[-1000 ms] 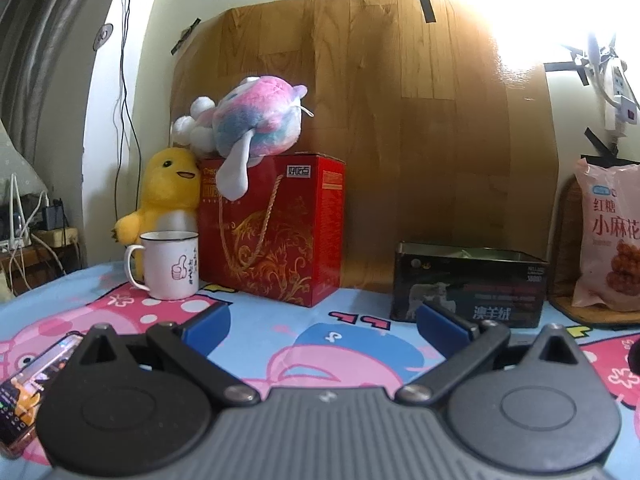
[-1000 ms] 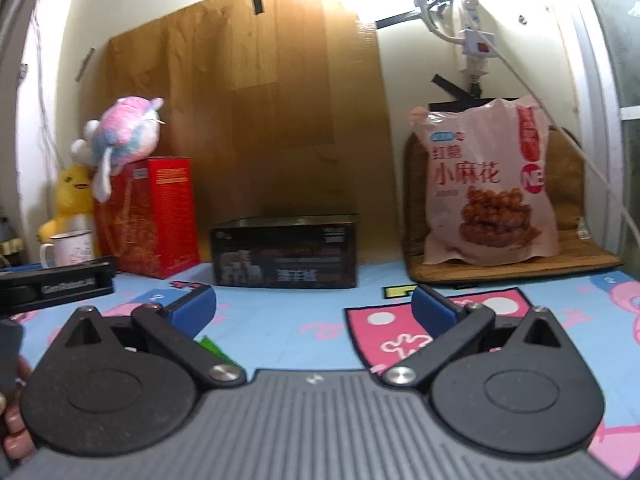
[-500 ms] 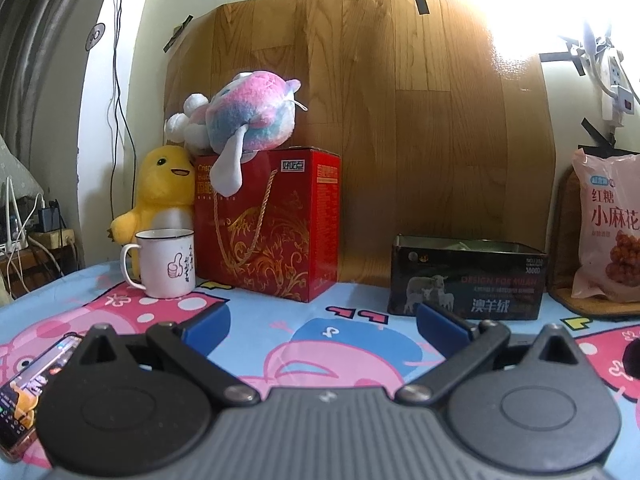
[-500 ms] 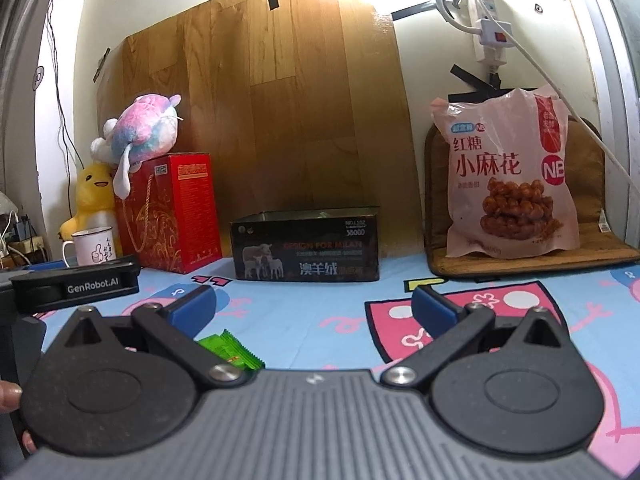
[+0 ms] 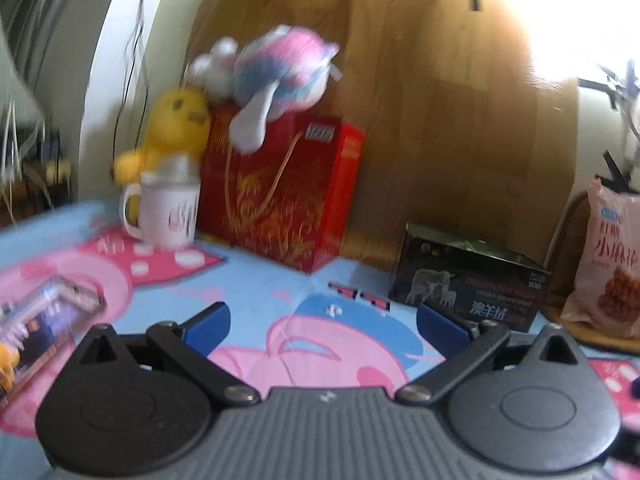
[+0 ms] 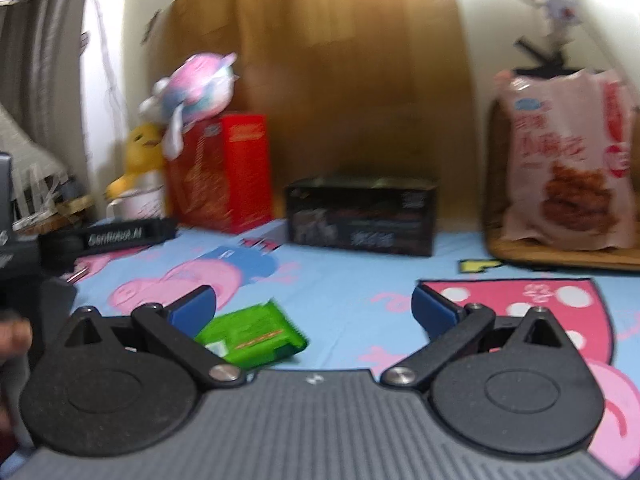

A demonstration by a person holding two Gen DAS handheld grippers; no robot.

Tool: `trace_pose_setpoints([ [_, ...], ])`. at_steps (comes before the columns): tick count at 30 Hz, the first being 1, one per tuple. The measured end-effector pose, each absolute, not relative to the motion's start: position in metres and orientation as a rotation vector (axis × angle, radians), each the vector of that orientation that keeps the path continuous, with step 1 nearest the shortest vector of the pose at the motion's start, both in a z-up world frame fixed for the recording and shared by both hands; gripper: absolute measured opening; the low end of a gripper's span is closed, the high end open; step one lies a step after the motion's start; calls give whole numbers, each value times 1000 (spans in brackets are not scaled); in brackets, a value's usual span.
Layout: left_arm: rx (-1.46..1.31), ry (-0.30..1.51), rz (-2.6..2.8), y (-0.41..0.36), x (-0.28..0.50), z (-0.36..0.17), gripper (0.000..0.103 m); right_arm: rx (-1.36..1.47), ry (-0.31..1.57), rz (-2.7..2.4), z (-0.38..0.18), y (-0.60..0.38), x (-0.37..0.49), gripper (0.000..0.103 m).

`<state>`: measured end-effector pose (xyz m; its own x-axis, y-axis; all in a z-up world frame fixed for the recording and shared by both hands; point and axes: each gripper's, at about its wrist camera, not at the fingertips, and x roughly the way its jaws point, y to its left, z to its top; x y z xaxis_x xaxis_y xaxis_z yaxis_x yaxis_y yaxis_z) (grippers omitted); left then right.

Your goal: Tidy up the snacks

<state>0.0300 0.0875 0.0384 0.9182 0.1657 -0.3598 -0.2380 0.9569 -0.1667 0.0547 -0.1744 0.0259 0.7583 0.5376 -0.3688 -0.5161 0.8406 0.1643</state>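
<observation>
A small green snack packet (image 6: 253, 335) lies flat on the cartoon cloth, just inside the left finger of my right gripper (image 6: 314, 306), which is open and holds nothing. A dark open-topped box (image 6: 362, 216) (image 5: 470, 284) stands at the back centre. A big pink snack bag (image 6: 568, 160) (image 5: 610, 256) leans upright on a wooden tray (image 6: 560, 256) at the right. My left gripper (image 5: 324, 322) is open and empty above the cloth, with the dark box beyond its right finger. Both views are blurred.
A red gift box (image 5: 280, 192) with a pastel plush (image 5: 276, 68) on top, a yellow duck toy (image 5: 176, 128) and a white mug (image 5: 168, 212) stand at the back left. A phone (image 5: 36, 320) lies at the left. The other gripper's body (image 6: 120, 236) and a hand (image 6: 14, 332) show left.
Both cameras have tipped downward and moved, blurring the views. The green packet has come further into the right wrist view, between the fingers. Both grippers stayed open.
</observation>
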Motion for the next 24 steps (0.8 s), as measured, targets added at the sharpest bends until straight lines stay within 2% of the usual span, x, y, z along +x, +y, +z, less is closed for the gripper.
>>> trace_pose_setpoints([
  [6,-322,526,3,99,25,44,101,-129,536,797,33,-180,78,103],
  [10,-427,699,-174,95,25,40,95,-183,601,927,29,-173,96,103],
  [17,-558,842,-261,92,41,24,82,-277,635,1072,15,-139,111,103],
  [19,-561,843,-264,87,45,20,82,-290,645,1089,11,-131,114,103],
  [21,-549,852,-258,82,51,20,75,-294,671,1092,6,-126,117,103],
  [22,-554,860,-263,80,53,20,66,-292,671,1085,4,-125,118,103],
  [24,-580,866,-278,78,58,17,62,-281,652,1092,6,-125,114,94],
])
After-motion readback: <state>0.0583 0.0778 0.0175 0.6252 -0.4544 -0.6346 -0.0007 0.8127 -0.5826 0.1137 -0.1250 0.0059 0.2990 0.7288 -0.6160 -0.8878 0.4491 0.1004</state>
